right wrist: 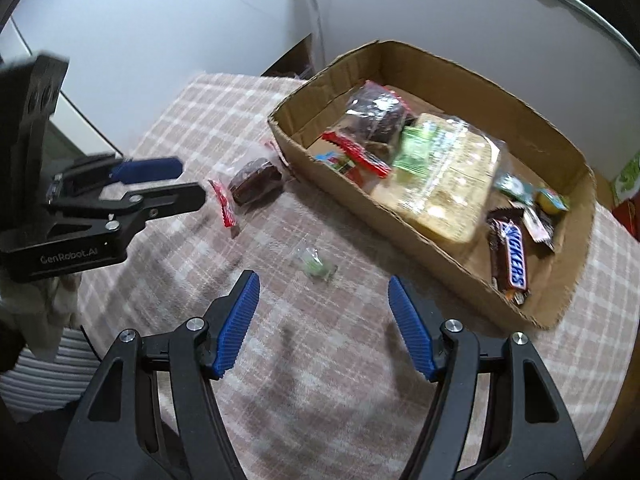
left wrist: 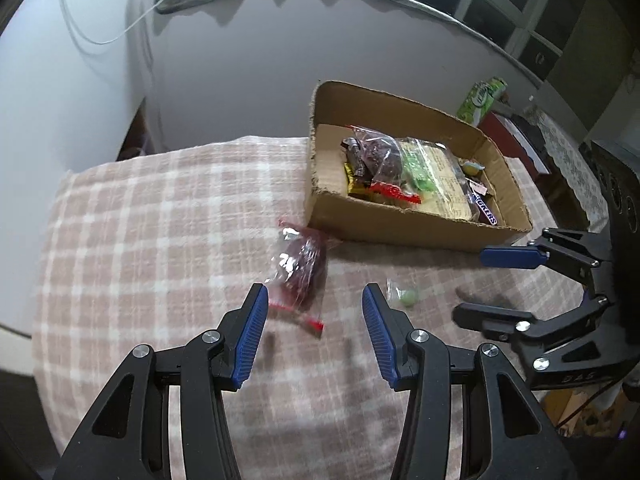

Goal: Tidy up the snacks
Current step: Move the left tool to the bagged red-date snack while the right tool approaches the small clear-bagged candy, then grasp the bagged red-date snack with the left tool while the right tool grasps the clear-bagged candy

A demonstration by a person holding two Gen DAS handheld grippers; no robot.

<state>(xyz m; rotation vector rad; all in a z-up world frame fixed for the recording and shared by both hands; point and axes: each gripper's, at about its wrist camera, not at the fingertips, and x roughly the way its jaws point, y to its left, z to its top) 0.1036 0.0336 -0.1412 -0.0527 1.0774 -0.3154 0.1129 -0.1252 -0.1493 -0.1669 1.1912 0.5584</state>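
Observation:
A cardboard box (left wrist: 400, 226) (right wrist: 460, 256) on the checked cloth holds several snacks, among them a Snickers bar (right wrist: 512, 258) and a clear bag of dark treats (left wrist: 378, 152). Outside it lie a zip bag of dark red snacks (left wrist: 300, 270) (right wrist: 256, 178) and a small green wrapped candy (left wrist: 408, 298) (right wrist: 314, 264). My left gripper (left wrist: 314, 294) hovers open just short of the zip bag, nothing between its fingers. My right gripper (right wrist: 322, 284) stands open over the cloth with the green candy just ahead of its tips, untouched. Each gripper appears in the other's view (left wrist: 472, 280) (right wrist: 192, 180).
The checked cloth (left wrist: 140, 240) covers a table that ends at a pale wall behind. A green carton (left wrist: 482, 100) and a red box stand beyond the cardboard box. A striped fabric (right wrist: 44, 368) lies off the table's left edge.

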